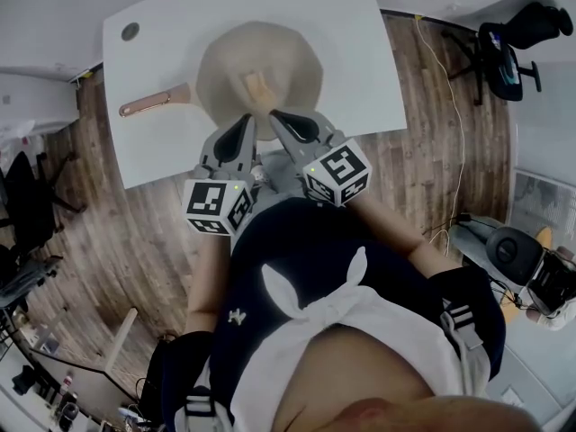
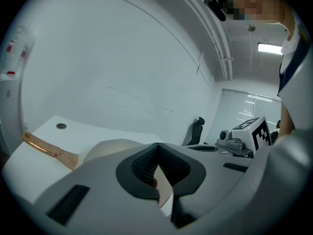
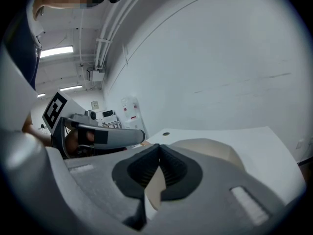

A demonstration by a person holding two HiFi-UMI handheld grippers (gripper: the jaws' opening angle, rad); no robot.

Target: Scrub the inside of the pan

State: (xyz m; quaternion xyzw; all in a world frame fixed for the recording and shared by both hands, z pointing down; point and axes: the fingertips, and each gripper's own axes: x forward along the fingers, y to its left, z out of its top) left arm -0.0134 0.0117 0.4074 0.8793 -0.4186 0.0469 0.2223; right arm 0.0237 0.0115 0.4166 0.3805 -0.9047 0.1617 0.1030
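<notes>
A beige pan (image 1: 225, 70) with a copper handle (image 1: 153, 103) pointing left sits on the white table (image 1: 351, 43). A small orange-tan pad (image 1: 258, 88) lies inside it. My left gripper (image 1: 245, 122) and right gripper (image 1: 275, 115) hover side by side at the pan's near rim, tips close together. Both are shut, with nothing held between the pads. In the left gripper view the pan (image 2: 105, 148) and handle (image 2: 44, 148) lie just beyond the shut left gripper (image 2: 156, 147). In the right gripper view the pan (image 3: 215, 148) sits past the shut right gripper (image 3: 159, 148), and the left gripper (image 3: 105, 136) is at the left.
A round cable hole (image 1: 130, 31) is near the table's far left corner. Black office chairs stand at the right (image 1: 504, 52) and left (image 1: 27, 205) on the wooden floor. A cable (image 1: 450, 97) runs along the floor right of the table.
</notes>
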